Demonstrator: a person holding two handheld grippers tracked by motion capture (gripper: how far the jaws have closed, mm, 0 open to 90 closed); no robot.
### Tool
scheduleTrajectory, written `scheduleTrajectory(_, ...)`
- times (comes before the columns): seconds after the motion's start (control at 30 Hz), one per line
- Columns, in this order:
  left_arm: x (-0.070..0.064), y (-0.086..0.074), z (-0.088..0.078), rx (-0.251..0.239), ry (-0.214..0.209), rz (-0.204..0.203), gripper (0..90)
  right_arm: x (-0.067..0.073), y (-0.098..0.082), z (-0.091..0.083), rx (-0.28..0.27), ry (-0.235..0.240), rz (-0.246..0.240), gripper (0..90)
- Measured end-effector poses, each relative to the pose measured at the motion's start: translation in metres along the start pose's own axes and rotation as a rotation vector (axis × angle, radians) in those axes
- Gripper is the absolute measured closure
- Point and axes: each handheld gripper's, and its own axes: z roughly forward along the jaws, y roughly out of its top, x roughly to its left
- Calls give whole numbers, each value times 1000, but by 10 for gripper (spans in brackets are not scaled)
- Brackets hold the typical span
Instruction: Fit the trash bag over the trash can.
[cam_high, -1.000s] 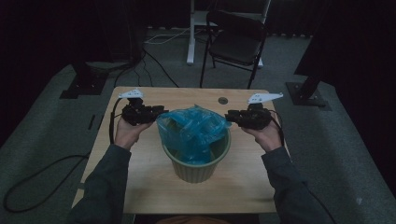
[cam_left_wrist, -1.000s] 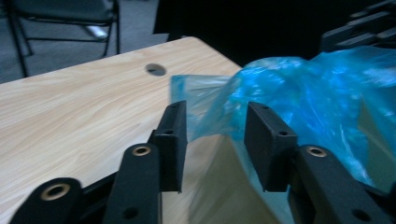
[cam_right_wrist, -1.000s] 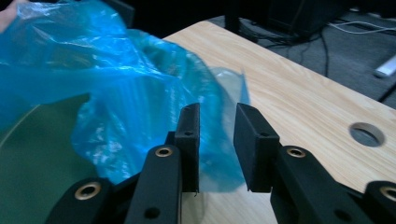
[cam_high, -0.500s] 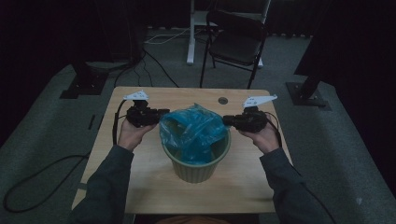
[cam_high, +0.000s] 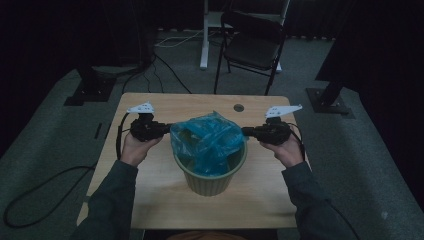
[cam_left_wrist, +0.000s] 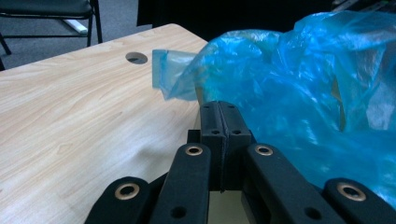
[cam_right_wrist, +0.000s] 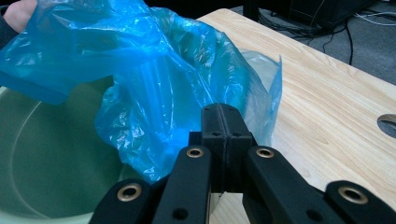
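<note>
A crumpled blue plastic bag (cam_high: 207, 137) sits in the mouth of a pale green bin (cam_high: 210, 182) at the middle of the wooden table (cam_high: 150, 200). My left gripper (cam_high: 169, 131) meets the bag's left edge and my right gripper (cam_high: 246, 132) its right edge. Both pairs of jaws have just been closing. In the left gripper view the left gripper (cam_left_wrist: 219, 109) is shut, with the bag (cam_left_wrist: 299, 93) film at its tips. In the right gripper view the right gripper (cam_right_wrist: 219, 112) is shut too, pinching the bag (cam_right_wrist: 154, 70) above the bin (cam_right_wrist: 46, 154).
A round cable hole (cam_high: 238, 107) lies in the table behind the bin. A black folding chair (cam_high: 250, 45) and a white post stand on the floor beyond the table. Cables run over the floor at the left. Bare tabletop lies on both sides of the bin.
Both grippers' jaws have come together at the bag's edges. The hands have barely shifted, and the bag stands slightly fuller over the bin.
</note>
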Motion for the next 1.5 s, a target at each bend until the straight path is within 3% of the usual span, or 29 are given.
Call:
scheduleTrajectory(0.23, -3, 1, -1, -11, 25, 3, 888, 0, -1, -1, -7, 6, 4, 900)
scheduleTrajectory(0.3, -2, 4, -1, -25, 28, -8, 794, 0, 0, -1, -13, 2, 5, 885)
scheduleTrajectory(0.4, -2, 8, 1, -34, 25, -9, 681, 0, 2, -1, -23, 2, 6, 790)
scheduleTrajectory(0.57, -4, 10, 10, -17, 25, 0, 592, 0, 4, 3, -22, 6, 6, 712)
scheduleTrajectory(0.63, -5, 10, 13, -7, 29, -1, 598, -1, 3, 5, -12, 6, 10, 711)
scheduleTrajectory(0.73, -6, 9, 14, 1, 30, 4, 678, -1, 2, 6, -6, 3, 14, 787)
scheduleTrajectory(0.83, -7, 7, 11, -9, 30, 5, 755, -3, -1, 1, -19, 41, 29, 876)
scheduleTrajectory(1.0, -8, 5, 1, -29, 28, 4, 895, -4, -6, -4, -19, 44, 33, 899)
scheduleTrajectory(1.17, -15, -5, -10, -40, 23, 2, 899, -2, -13, -10, -23, 64, 38, 900)
scheduleTrajectory(1.5, -24, -35, -23, -48, 4, -40, 899, 10, -34, -18, 1, 106, 46, 900)
